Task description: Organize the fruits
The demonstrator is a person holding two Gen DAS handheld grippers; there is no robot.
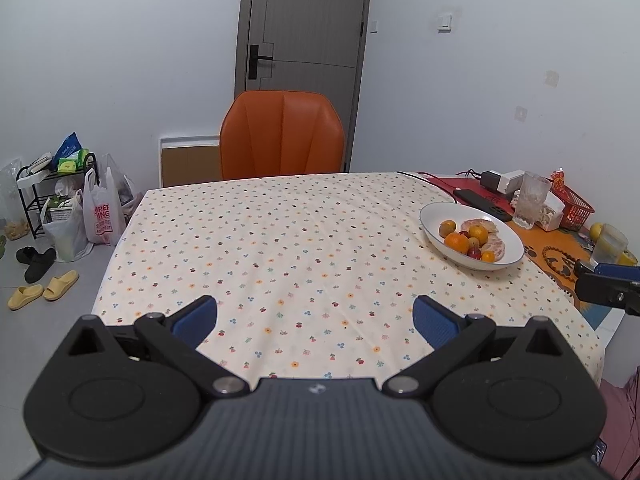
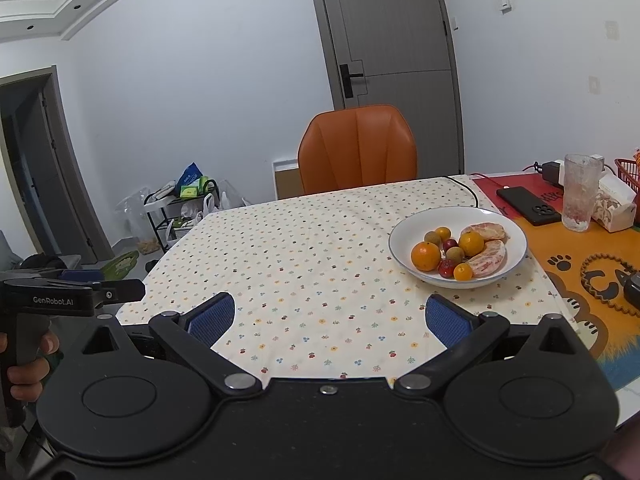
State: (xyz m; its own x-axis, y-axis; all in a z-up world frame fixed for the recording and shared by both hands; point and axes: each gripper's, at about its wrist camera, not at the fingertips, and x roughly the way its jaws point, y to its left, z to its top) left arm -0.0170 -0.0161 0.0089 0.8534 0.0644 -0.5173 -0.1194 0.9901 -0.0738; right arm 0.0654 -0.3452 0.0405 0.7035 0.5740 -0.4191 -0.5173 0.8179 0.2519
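Two claws hang over the near edge of the tabletop (image 2: 304,248), each spread wide with nothing between its blue pads: the left claw (image 1: 315,322) and the right claw (image 2: 330,320). In the right wrist view the left tool's black body shows at the left edge, gripped by a hand (image 2: 28,364). All the fruit sits in one white bowl (image 2: 516,228) on the flowered cloth, toward the right side of the tabletop and well ahead of both claws, with bare cloth between them and it. Inside I count one large orange (image 2: 426,256), three smaller oranges, of which the biggest (image 2: 471,243) lies in the middle, two peeled citrus pieces (image 2: 488,258), two small red fruits (image 2: 446,268) and two brownish round ones (image 2: 455,254); some touch each other, so the count of small ones is approximate. Just beyond the bowl lie one dark phone (image 2: 528,205) on a red mat, one tall frosted glass (image 2: 580,192), one tissue box (image 2: 614,206) and one red basket (image 2: 628,172), crowding the far right corner. One cable (image 2: 466,190) runs across the cloth's far edge. One orange chair (image 2: 358,148) stands behind the tabletop, before a grey door (image 2: 394,32). On the floor to the left stand a black rack (image 1: 40,196) and plastic bags (image 1: 102,210), with two yellow slippers (image 1: 42,290) close by.
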